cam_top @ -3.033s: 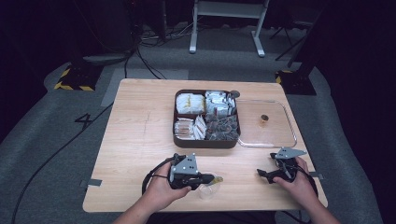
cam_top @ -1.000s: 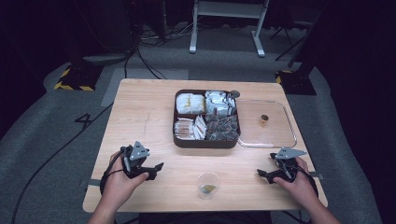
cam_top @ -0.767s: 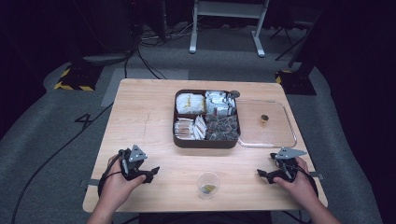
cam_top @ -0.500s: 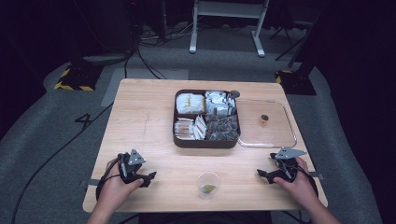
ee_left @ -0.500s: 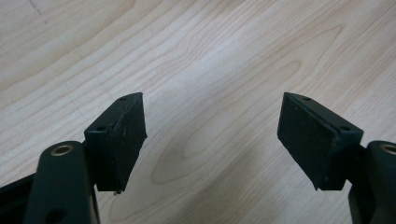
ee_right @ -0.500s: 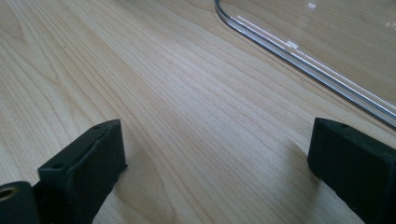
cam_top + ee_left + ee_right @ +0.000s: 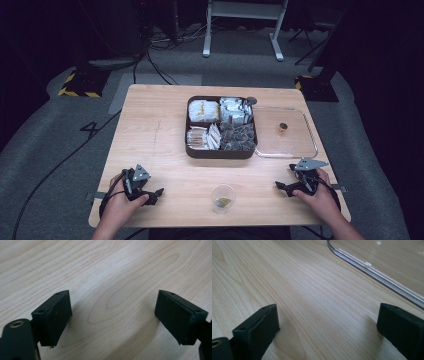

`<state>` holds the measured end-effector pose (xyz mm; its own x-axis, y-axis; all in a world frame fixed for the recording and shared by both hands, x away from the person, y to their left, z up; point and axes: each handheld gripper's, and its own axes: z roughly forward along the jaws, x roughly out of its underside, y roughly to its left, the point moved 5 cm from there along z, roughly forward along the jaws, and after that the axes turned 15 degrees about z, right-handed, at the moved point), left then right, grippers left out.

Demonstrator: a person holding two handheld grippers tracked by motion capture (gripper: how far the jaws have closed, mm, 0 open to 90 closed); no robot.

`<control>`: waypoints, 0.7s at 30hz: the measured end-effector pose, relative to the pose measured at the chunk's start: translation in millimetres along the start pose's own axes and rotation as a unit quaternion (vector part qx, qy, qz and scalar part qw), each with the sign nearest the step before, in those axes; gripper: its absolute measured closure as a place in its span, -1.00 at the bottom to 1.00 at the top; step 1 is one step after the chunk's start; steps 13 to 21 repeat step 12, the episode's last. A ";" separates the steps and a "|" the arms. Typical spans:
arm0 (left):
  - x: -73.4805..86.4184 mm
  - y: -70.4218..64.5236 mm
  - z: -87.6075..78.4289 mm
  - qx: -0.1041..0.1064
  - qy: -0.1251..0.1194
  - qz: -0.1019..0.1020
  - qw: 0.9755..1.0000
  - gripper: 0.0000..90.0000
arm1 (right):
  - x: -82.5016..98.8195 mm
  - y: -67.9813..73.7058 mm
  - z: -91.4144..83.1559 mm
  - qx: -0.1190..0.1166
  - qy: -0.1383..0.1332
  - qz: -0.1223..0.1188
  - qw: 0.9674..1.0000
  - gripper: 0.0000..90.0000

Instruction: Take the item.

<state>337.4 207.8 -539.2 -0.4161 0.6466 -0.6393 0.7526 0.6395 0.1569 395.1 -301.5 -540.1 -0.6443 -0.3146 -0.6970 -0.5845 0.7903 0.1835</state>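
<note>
Left gripper (image 7: 156, 192) in high view now sits at the table's (image 7: 160, 125) near-left corner, well apart from the small clear cup (image 7: 222, 197) it left mid-front, so placing looks done; left gripper view: jaws just opened wide, empty; right gripper view: spread, empty.

The high view is looking forward and down from above the near edge, taking in the whole table (image 7: 160, 130) and the floor beyond. The left gripper view is skimming close over bare wood at the near left. The right gripper view is sitting equally low at the near right, catching the clear lid (image 7: 387, 267), which the high view is also showing (image 7: 295, 145).
</note>
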 end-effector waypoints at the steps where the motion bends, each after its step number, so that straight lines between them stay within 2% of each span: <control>1: 1.1 0.6 1.4 -0.004 -0.009 0.003 1.000 -0.77 | 0.0 -0.1 0.0 0.000 0.000 0.000 1.000 -0.91; 3: 1.8 1.1 2.1 -0.004 -0.012 -0.001 1.000 -0.82 | 0.0 0.0 0.0 0.000 0.000 0.000 1.000 -0.91; 8: 1.8 1.1 2.3 -0.007 -0.012 -0.002 1.000 -0.83 | 0.0 0.0 0.0 0.000 0.000 -0.001 1.000 -0.91; 12: 2.0 0.1 2.0 -0.014 -0.009 -0.011 1.000 -0.85 | 0.0 -0.1 0.0 0.001 0.000 -0.001 1.000 -0.91; 21: 2.0 0.1 2.0 -0.014 -0.009 -0.011 1.000 -0.85 | 0.0 -0.1 0.0 0.001 0.000 -0.001 1.000 -0.91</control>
